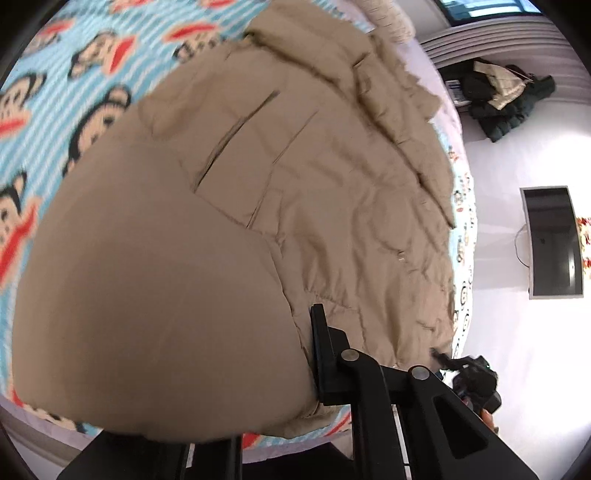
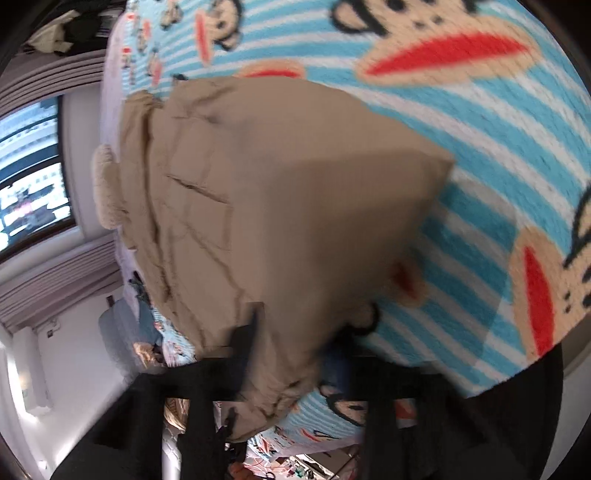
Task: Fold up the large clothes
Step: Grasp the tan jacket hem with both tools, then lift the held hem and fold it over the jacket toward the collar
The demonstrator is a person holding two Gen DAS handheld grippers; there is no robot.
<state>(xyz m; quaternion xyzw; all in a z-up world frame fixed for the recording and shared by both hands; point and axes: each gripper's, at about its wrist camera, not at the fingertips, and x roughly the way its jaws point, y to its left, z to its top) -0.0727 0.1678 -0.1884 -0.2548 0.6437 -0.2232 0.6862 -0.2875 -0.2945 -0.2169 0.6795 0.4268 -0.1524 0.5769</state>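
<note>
Two views, both filled mostly by one tan padded jacket (image 1: 295,192) lying on a bed with a blue-striped cartoon-monkey blanket (image 1: 74,74).

Left wrist view: the jacket is spread across the blanket, quilted front up, slanted pocket slits visible, its far end near a pale fleecy pillow (image 1: 395,18) at the top of the frame. A smooth bulging part of the jacket rises close to the lens and covers the lower left of the view. The left tool (image 1: 314,369) is pressed together on the jacket's near edge; only one black finger shows, the other is hidden under the cloth. At the bed's right edge the other tool is partly visible, small and dark; its state cannot be read from here. A dark pile of clothes (image 1: 495,99) sits on the floor well apart from the bed.

Right wrist view: the same jacket (image 2: 207,206), blurred near the lens. The right tool (image 2: 280,373) is pinching a bunched edge of the jacket, with cloth gathered between the black fingers and a lifted flap of fabric standing above them. The blanket (image 2: 480,221) shows bare to the right of the jacket.

Progress, judged: early. Both near corners are gripped and the near part is raised, but no completed fold is visible; the far part lies flat and unfolded. Left to do: carry the gripped edge over, lay it down, then fold again to a compact shape.
</note>
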